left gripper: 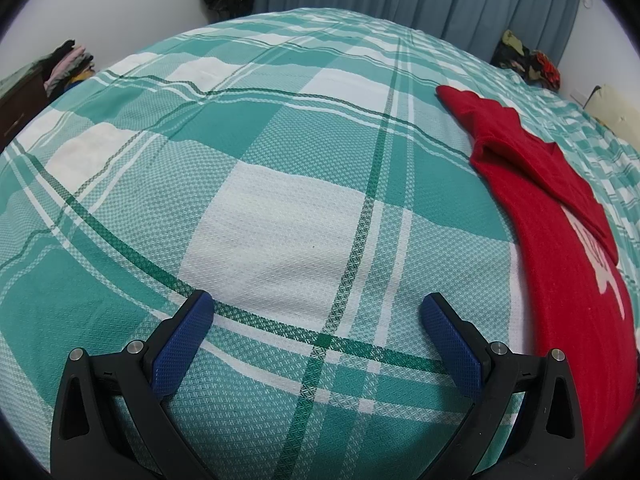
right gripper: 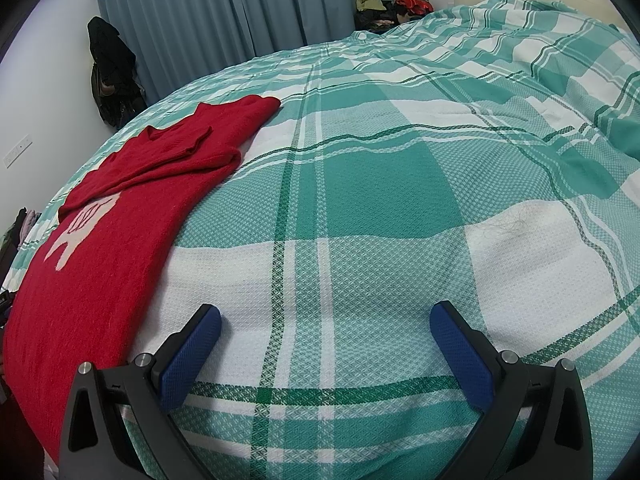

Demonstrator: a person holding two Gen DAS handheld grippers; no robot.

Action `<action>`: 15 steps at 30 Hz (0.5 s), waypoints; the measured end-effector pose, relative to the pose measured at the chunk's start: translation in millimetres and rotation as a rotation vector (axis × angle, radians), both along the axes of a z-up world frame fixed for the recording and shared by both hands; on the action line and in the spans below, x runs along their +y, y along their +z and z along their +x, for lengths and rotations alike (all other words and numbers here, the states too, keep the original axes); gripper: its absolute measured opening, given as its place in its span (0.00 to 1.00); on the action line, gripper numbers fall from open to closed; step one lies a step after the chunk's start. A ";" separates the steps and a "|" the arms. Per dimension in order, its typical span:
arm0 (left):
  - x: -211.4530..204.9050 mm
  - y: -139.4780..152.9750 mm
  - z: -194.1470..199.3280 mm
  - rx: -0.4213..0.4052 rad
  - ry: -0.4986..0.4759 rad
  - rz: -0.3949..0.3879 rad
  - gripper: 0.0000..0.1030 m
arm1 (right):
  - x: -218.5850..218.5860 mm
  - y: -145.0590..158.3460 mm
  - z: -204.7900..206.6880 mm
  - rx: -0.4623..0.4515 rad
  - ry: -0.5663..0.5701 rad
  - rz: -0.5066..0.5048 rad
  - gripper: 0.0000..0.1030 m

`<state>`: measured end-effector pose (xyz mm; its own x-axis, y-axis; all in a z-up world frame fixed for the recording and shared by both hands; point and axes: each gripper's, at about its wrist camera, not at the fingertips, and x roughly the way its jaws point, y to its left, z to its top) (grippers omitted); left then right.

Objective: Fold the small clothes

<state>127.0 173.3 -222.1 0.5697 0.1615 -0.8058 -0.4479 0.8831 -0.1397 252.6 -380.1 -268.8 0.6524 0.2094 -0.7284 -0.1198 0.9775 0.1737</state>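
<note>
A small red knit sweater (left gripper: 560,248) with a pale motif lies on the bed, its sleeves folded in across the body. It is at the right edge of the left wrist view and at the left in the right wrist view (right gripper: 120,208). My left gripper (left gripper: 316,308) is open and empty over the bedspread, to the left of the sweater. My right gripper (right gripper: 324,316) is open and empty over the bedspread, to the right of the sweater. Neither gripper touches the sweater.
The bed is covered by a teal, white and green plaid bedspread (left gripper: 280,200), rumpled at the far right (right gripper: 580,92). Blue curtains (right gripper: 224,12) hang behind. Piles of clothes (left gripper: 528,60) sit beyond the bed, another pile (left gripper: 68,66) at the left. Dark bags (right gripper: 112,76) hang on the wall.
</note>
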 end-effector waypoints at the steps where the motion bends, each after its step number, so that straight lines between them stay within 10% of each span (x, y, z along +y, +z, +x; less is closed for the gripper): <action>1: -0.3 -0.1 -0.1 0.000 0.000 0.000 0.99 | 0.0 0.0 0.0 0.000 0.000 0.000 1.00; 15: -5.7 8.0 -3.5 0.078 -0.015 0.028 0.99 | 2.4 6.2 0.7 0.018 0.013 -0.020 1.00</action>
<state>123.5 167.6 -214.1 0.5076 0.1770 -0.8432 -0.4435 0.8927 -0.0796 253.3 -377.8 -262.6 0.6364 0.2024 -0.7443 -0.1291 0.9793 0.1559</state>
